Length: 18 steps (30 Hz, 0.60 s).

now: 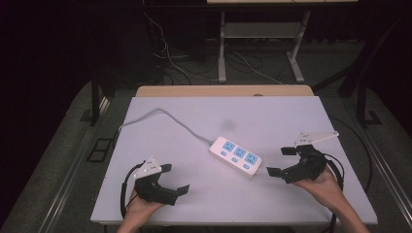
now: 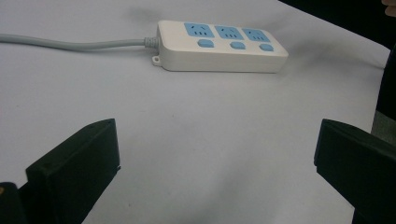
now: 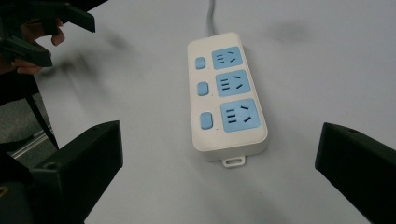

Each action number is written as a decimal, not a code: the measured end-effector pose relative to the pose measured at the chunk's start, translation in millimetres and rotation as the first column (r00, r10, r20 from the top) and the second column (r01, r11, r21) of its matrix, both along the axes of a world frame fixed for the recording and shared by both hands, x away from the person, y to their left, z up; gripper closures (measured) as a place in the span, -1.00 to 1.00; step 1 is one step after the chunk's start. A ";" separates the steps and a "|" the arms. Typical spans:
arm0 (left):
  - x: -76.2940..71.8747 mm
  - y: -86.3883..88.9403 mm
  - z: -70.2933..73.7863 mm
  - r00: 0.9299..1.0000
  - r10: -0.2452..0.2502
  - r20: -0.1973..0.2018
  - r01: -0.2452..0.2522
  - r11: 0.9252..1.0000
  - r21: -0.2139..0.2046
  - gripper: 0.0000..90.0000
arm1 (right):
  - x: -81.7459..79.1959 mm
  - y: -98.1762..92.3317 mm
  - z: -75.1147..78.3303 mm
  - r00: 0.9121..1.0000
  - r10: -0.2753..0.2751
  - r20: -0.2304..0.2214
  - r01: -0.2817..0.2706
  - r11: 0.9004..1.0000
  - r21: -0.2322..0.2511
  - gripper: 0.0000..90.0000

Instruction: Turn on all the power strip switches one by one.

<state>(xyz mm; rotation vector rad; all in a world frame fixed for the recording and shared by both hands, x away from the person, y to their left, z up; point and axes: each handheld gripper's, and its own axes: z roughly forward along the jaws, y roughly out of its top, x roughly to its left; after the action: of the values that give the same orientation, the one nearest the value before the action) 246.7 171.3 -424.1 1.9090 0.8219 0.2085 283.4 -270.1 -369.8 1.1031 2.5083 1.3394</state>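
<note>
So, both claws are sitting on my side of the bench point(image 1: 160, 107) and neither has anything in it. The power strip point(image 1: 235, 156) is lying flat roughly mid-bench, a bit over toward the right, angled so its end with the little mounting tab points at my right claw point(image 1: 280, 161). It's a white strip with three blue sockets and a blue button next to each one. Its grey cord point(image 1: 163, 114) leaves the far end and snakes off toward the back-left edge of the bench.

Right claw is spread wide open, empty, and parked just off the near end of the strip, close but not touching. In the right gripper view the strip point(image 3: 227, 95) sits between the two black jaws and a bit ahead of them, tab end nearest the camera.

Left claw point(image 1: 174, 178) is also released, jaws apart with nothing between them, down near the front-left of the bench and well apart from the strip. From the left gripper view I see the strip point(image 2: 219, 45) side-on farther out, cord point(image 2: 70, 44) running off to the left of that picture, bare bench surface between it and the jaws.

The bench top itself is a pale sheet, with a wooden edge point(image 1: 223, 91) showing along the far side.
</note>
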 end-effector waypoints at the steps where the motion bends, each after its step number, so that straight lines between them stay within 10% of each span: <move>1: 0.0 0.0 0.1 1.000 -0.001 0.000 0.001 1.000 0.000 -1.00 | 0.9 1.0 0.2 1.000 0.005 0.001 -0.005 1.000 -0.003 -0.98; 18: 1.0 1.0 -0.1 1.000 0.004 -0.001 -0.004 1.000 -0.005 -1.00 | 18.6 25.6 4.8 0.997 0.066 -0.026 -0.068 0.995 -0.069 -0.98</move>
<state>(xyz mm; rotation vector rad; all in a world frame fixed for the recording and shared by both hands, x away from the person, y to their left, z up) 247.6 172.2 -424.2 1.9029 0.8255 0.2077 302.0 -244.5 -365.0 1.0361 2.6101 1.2507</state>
